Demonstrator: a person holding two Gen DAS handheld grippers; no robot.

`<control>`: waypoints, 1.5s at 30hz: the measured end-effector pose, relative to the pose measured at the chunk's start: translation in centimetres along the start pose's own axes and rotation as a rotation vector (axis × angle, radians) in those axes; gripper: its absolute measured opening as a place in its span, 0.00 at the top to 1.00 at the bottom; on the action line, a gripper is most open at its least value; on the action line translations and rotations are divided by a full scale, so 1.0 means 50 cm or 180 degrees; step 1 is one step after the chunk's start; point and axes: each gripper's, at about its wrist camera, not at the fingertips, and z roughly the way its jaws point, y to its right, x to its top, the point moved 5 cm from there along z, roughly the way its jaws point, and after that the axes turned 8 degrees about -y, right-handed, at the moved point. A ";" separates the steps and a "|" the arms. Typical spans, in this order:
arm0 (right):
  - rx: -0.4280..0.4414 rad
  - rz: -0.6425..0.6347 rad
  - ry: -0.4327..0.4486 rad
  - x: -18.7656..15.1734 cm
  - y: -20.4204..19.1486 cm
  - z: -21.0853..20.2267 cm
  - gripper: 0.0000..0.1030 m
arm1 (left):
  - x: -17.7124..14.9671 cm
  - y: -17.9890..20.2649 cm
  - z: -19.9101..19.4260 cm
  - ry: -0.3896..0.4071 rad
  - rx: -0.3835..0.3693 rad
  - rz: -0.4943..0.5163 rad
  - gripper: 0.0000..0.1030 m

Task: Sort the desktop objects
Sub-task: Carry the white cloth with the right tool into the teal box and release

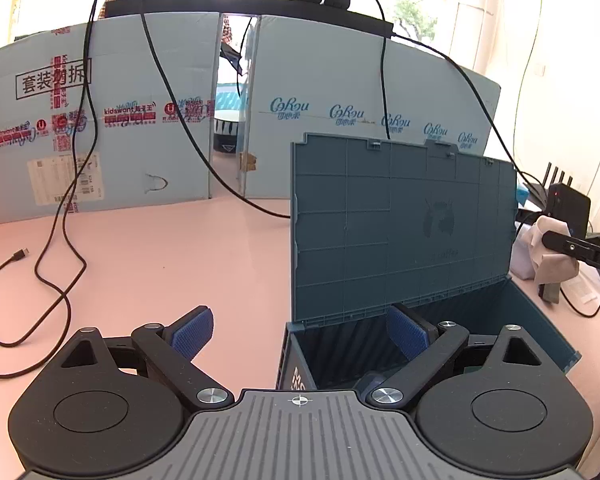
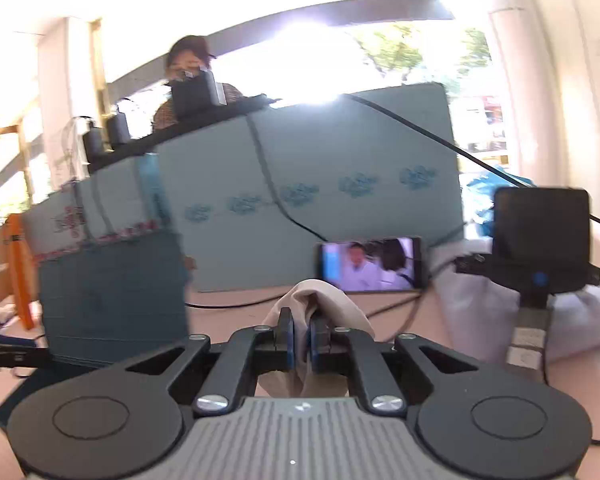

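Note:
A teal storage box [image 1: 500,320] stands open on the pink desk, its ribbed lid [image 1: 400,224] upright. My left gripper [image 1: 300,334] is open and empty, its right finger over the box's near left corner. My right gripper [image 2: 300,336] is shut on a pale beige cloth [image 2: 324,300] and holds it above the desk. The cloth and the right gripper's finger also show at the right edge of the left wrist view [image 1: 552,256]. The box lid shows blurred at the left of the right wrist view [image 2: 112,300].
Blue cardboard panels [image 1: 140,128] wall the back of the desk. Black cables [image 1: 52,280] loop over the desk at left. A phone playing video [image 2: 370,264] leans on the cardboard. A black device on a stand [image 2: 540,236] and a white cloth bag [image 2: 580,320] sit at right.

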 end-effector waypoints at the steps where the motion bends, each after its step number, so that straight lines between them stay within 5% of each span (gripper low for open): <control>1: 0.0173 -0.0072 0.0031 0.008 -0.021 -0.013 0.92 | 0.001 0.001 -0.001 0.0011 -0.0020 -0.0010 0.07; 5: 0.0692 -0.0281 0.0012 0.024 -0.089 -0.040 0.92 | 0.003 0.012 -0.002 0.0038 -0.0029 0.0022 0.07; 9: 0.1042 -0.0272 -0.0373 0.015 -0.122 -0.014 0.92 | -0.001 0.016 -0.002 0.0030 -0.0026 0.0075 0.07; 19: 0.0889 -0.0224 -0.0938 -0.033 -0.125 0.059 0.91 | 0.000 0.013 0.014 -0.0029 0.0033 0.0068 0.07; 30: 0.0758 -0.0185 -0.1150 -0.047 -0.123 0.080 0.86 | -0.005 0.017 0.021 -0.0055 -0.0008 0.0101 0.07; 37: 0.0805 -0.0213 -0.1011 -0.039 -0.130 0.068 0.46 | -0.006 0.017 0.021 -0.0052 0.0010 0.0117 0.07; 45: 0.0984 -0.0486 -0.1262 -0.047 -0.159 0.069 0.29 | -0.011 0.018 0.012 -0.0045 0.0041 0.0162 0.07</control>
